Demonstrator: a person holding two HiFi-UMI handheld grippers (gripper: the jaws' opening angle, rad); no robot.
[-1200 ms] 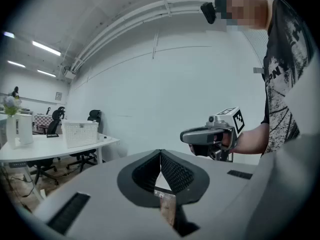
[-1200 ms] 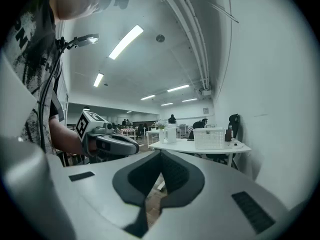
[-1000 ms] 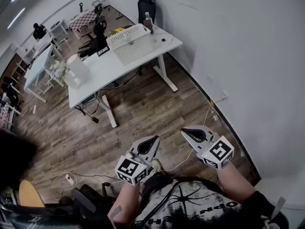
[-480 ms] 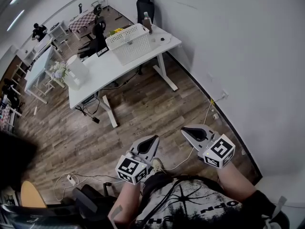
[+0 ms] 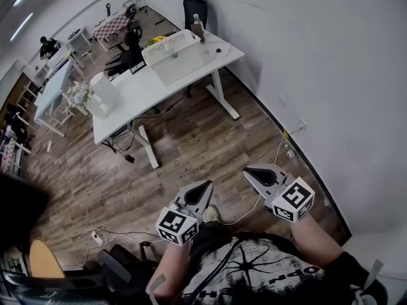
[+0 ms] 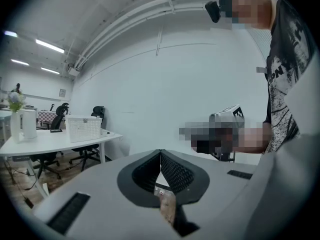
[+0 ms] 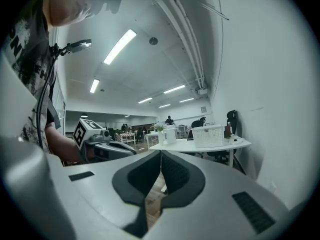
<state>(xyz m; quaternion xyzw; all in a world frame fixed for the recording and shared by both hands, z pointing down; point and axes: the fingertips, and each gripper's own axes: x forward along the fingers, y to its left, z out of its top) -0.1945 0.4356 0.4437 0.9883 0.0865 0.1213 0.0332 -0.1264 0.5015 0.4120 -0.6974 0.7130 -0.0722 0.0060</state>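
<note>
Both grippers hang in the air over the wood floor point(image 5: 178, 157), held close to the person's chest and apart from any object. My left gripper point(image 5: 205, 185) is shut with nothing between its jaws point(image 6: 160, 155). My right gripper point(image 5: 249, 171) is likewise shut and empty point(image 7: 160, 154). Each gripper view shows the other gripper to one side: the right one point(image 6: 225, 134) partly blurred, the left one point(image 7: 102, 146) with its marker cube. A white desk point(image 5: 143, 88) stands a few steps ahead, carrying a white mesh basket point(image 5: 175, 57) and a white jug point(image 5: 103, 93).
A white wall point(image 5: 318, 75) runs along the right, with a cable point(image 5: 275, 154) and a socket at its foot. Black office chairs point(image 5: 194, 5) stand behind the desk. A power strip with cords point(image 5: 95, 237) lies on the floor at the lower left. More desks and people are far back.
Both grippers have drifted very slightly lower and to the right in the head view. Their jaws stay shut. The left gripper view has swung a little, shifting the desk leftward.
</note>
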